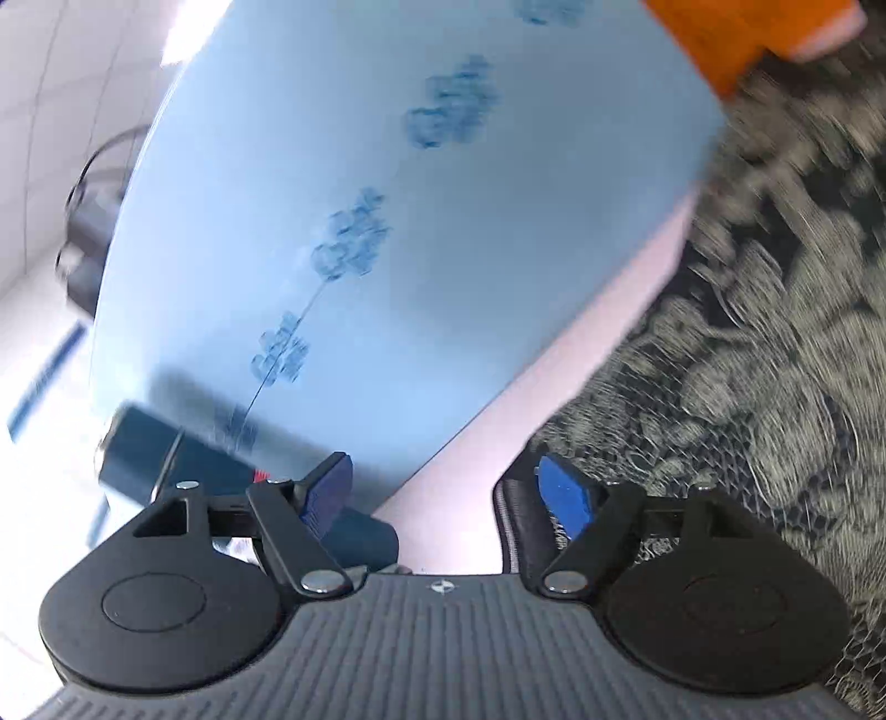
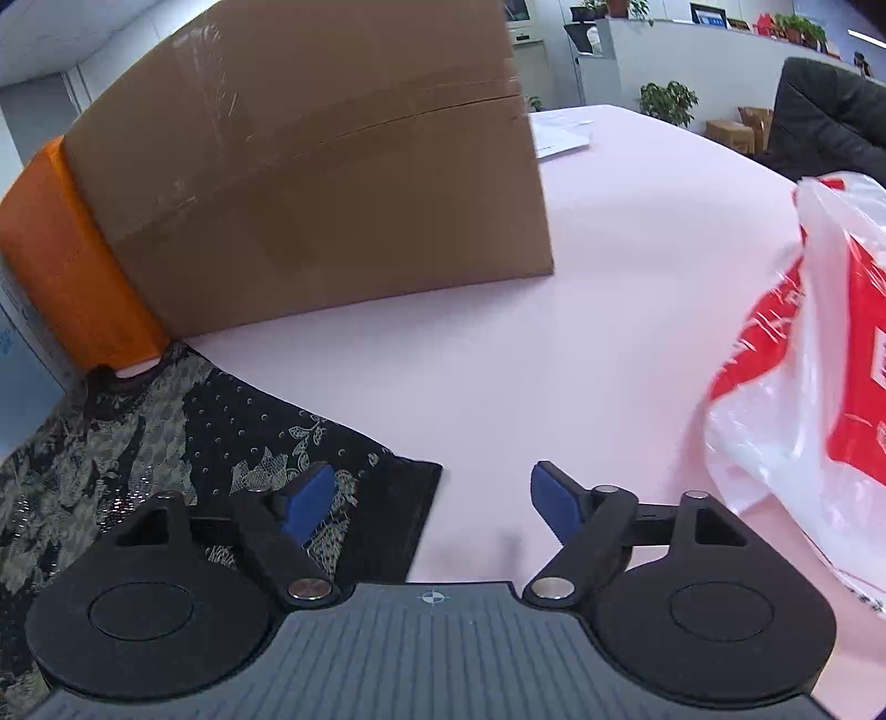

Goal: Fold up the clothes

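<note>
I read both tools as standing wide with nothing between the pads. Left tool: its blue pads are spread apart above the pink counter, the right-hand pad just over the hem of the garment, no cloth pinched. The garment is a black piece with a pale lace-like floral pattern; in the left wrist view it fills the right side of the frame (this view is motion-blurred, so fine detail is unreliable). A light blue panel with darker blue printed marks stands along the counter's edge, and an orange box shows at the top right corner of that view. Right tool: pads likewise spread wide; the left-hand pad hangs over the garment's black corner, the right-hand pad over bare pink counter. In the right wrist view the garment lies flat on the near left part of the counter, its far end reaching the foot of the orange box. A taped cardboard box sits touching the orange one, further in on the counter. A red-and-white plastic bag lies toward the right edge, well apart from the garment. Papers rest at the far side beyond the cardboard box.
</note>
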{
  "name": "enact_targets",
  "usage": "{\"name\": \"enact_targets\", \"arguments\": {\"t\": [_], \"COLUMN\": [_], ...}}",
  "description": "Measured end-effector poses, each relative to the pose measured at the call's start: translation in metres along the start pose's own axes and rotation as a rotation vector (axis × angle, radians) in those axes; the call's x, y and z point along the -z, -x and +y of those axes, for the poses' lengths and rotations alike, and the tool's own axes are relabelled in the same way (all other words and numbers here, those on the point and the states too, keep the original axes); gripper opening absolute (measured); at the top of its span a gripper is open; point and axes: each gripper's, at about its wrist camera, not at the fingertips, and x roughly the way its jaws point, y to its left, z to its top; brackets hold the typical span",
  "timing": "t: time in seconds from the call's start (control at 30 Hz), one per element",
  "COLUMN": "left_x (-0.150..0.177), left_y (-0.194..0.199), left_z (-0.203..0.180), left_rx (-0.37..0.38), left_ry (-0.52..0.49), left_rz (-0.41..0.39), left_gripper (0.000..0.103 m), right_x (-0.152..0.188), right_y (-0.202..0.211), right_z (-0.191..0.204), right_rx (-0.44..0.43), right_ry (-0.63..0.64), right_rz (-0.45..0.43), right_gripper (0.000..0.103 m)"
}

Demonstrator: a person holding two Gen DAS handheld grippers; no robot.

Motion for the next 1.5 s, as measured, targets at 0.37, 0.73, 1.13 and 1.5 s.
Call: {"name": "enact_targets", "arguments": {"t": [0.37,0.73,1.13,1.5], "left_x": [0.033,0.019,0.056,0.05], "left_y": [-0.001,-0.071,0.071,0.073], "left_z": [-0.007,0.037,-0.087,-0.06], "left_rx": [0.012,0.397,0.255,0.363], "left_ry": [-0.071,0.451,-0.272,-0.032], "left_rz": [-0.066,0.246,-0.385,-0.202], "left_gripper": [0.081,0.03,0.005,0.049], "right_x": [0.015,0.004,0.026,0.03], "right_y": [-0.045,-0.025,-0.049,-0.047], "right_z": [0.066,0.087,0.126,0.115], "right_rx": [0.207,0.242,0.061,0.053], "right_ry": [0.388,0.375,0.383,0.321], "right_rz": [0.062,-0.063,0.062,0.071], "right_gripper": [0.008,0.052,0.059,0.071]}}
